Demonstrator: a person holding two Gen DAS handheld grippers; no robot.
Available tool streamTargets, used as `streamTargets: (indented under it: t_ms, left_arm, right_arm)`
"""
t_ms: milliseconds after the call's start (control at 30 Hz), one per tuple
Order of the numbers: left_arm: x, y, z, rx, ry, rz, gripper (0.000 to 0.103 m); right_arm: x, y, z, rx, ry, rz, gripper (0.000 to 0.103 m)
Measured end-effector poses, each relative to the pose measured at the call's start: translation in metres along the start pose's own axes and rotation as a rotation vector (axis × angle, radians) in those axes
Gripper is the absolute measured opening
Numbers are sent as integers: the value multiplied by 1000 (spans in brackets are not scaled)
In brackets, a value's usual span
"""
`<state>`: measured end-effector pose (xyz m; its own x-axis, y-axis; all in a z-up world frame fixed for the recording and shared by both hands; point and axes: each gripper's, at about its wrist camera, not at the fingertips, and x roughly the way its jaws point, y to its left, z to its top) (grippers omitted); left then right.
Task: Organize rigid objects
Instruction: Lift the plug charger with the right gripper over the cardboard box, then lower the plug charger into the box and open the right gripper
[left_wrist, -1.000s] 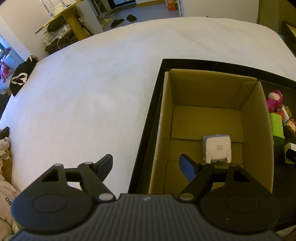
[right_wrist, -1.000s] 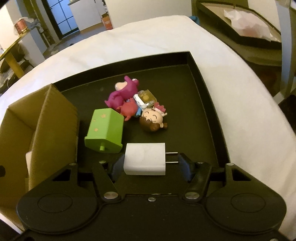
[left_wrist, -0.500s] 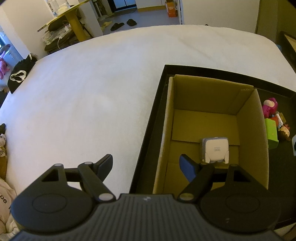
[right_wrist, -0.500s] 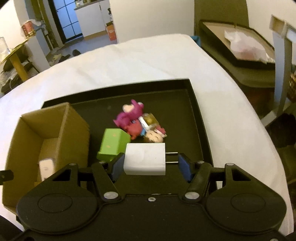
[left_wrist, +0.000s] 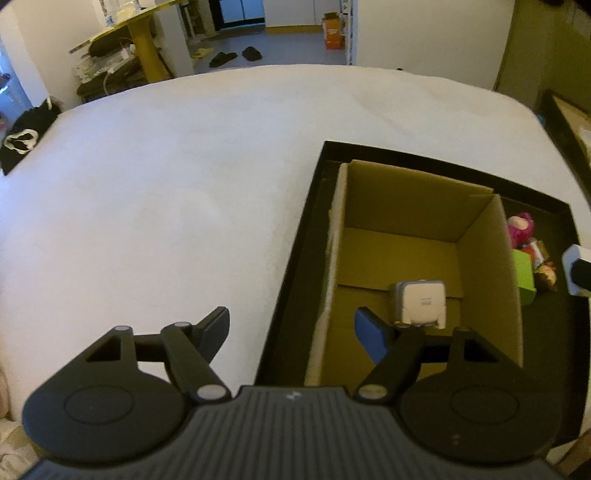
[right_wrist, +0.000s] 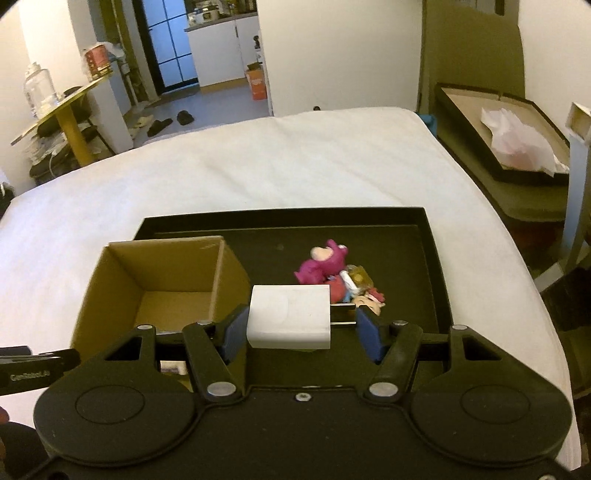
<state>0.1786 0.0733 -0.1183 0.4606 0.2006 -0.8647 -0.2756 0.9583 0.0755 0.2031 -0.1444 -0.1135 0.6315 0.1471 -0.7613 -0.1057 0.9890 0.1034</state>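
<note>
My right gripper (right_wrist: 301, 325) is shut on a white plug adapter (right_wrist: 290, 321), prongs pointing right, held high above the black tray (right_wrist: 432, 258). It also shows at the right edge of the left wrist view (left_wrist: 578, 267). An open cardboard box (left_wrist: 484, 266) stands in the tray's left part (right_wrist: 118, 288) and holds a grey-white charger block (left_wrist: 421, 304). A pink plush figure (right_wrist: 325, 260), small toys (right_wrist: 364, 291) and a green block (left_wrist: 524, 271) lie on the tray right of the box. My left gripper (left_wrist: 291, 330) is open and empty above the box's left wall.
The tray lies on a white bed (left_wrist: 166, 192). A dark side table with a tray of white paper (right_wrist: 513, 147) stands to the right. A yellow table (right_wrist: 66, 114) and slippers (right_wrist: 168, 123) are on the floor beyond.
My right gripper has risen with the adapter and drawn back, so the tray and box look smaller. My left gripper has also risen and stays open.
</note>
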Motion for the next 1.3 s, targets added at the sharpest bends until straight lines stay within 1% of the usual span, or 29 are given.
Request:
streamTargets:
  t_ms: [33,100,267,333,433,500,600,667,867,1033,1300]
  left_arm:
    - [0,0,0,0,-3,-10,74]
    - [2,0,-1,5,-5,-26,70]
    - [10,1,-6,10,14,-52,65]
    - [12,4,-8,5,18,-72,61]
    - [16,7,-13,13,31,-96,50]
    - [19,11,-16,5,41,-110,39]
    - [22,18,-19,-21,47,-147,31]
    - [24,18,-20,-15,40,-150,29]
    - [23,11,-25,33,18,-186,9]
    - [22,13,-27,31,6,-202,9]
    - [22,18,-26,23,6,-219,9]
  right_arm:
    - [-1,3,1,-7,-2,1,61]
    - [-4,9,2,-19,-7,5,61]
    - [-9,22,6,-31,-21,9,61]
    - [-11,28,7,-37,-26,17,61]
    - [-14,36,8,-53,-33,39,61]
    - [-14,41,8,-73,-35,54,61]
    - [-13,50,7,-93,-28,75,61]
    - [-10,56,7,-105,-22,81,61]
    - [-5,73,3,-143,-1,108,61]
    - [4,87,2,-168,34,124,61]
    - [16,105,10,-169,53,142,61]
